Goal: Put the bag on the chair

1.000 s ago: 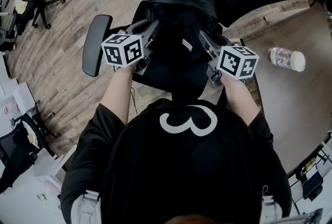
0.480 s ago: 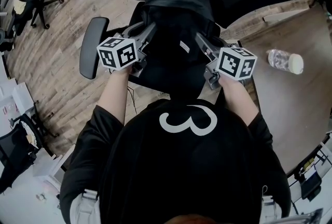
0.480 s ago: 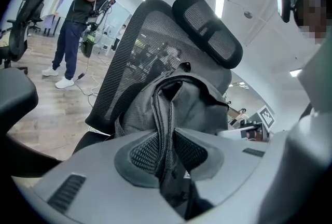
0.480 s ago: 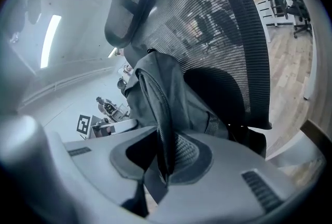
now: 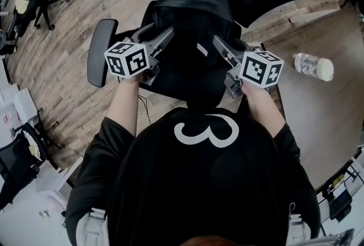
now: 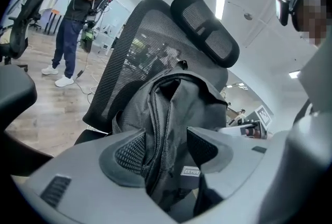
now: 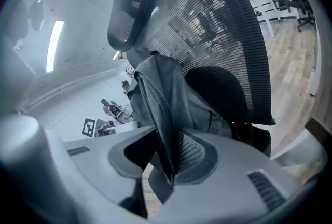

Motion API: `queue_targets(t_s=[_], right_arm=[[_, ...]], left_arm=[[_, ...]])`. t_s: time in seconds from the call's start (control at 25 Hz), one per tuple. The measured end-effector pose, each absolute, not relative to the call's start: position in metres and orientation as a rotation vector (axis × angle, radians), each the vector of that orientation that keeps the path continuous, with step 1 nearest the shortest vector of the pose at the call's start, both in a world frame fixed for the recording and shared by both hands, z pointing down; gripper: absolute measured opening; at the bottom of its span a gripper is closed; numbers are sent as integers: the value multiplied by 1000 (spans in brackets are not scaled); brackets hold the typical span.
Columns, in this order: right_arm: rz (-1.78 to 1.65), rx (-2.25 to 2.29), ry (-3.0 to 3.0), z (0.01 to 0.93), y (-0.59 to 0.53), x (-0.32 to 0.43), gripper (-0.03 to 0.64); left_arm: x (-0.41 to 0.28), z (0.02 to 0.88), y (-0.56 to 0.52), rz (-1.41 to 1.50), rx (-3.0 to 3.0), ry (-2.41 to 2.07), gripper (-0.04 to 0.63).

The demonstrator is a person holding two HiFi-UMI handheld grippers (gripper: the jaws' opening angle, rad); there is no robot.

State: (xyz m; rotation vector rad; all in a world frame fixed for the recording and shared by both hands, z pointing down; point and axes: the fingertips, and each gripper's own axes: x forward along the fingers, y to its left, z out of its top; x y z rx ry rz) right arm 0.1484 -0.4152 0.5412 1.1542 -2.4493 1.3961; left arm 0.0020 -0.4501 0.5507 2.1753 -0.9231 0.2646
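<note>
Bag set on the chair, upright against the mesh backrest, directly ahead of both grippers. Left gripper opening, jaws wide apart, a fold of fabric loose between them. Right gripper opening too, zipper edge lying against one pad only. Probably letting go, with the weight carried by seat and backrest.

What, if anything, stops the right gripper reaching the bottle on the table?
Likely nothing, so yes: the bottle lies on bare table right of the right gripper, path open. Its opening jaws have bag fabric between them; clear that first.
</note>
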Motion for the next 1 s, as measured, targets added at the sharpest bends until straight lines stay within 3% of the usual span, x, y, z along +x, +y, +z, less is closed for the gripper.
queue_targets(t_s=[0.32,1.0], right_arm=[[1347,1224,-2478,527,-408,155,156],[1178,1421,-2532,474,-377,153,155]], left_arm=[[-13,550,-435,293,2186,-957,255],[-29,478,-396,284,2217,-931,253]])
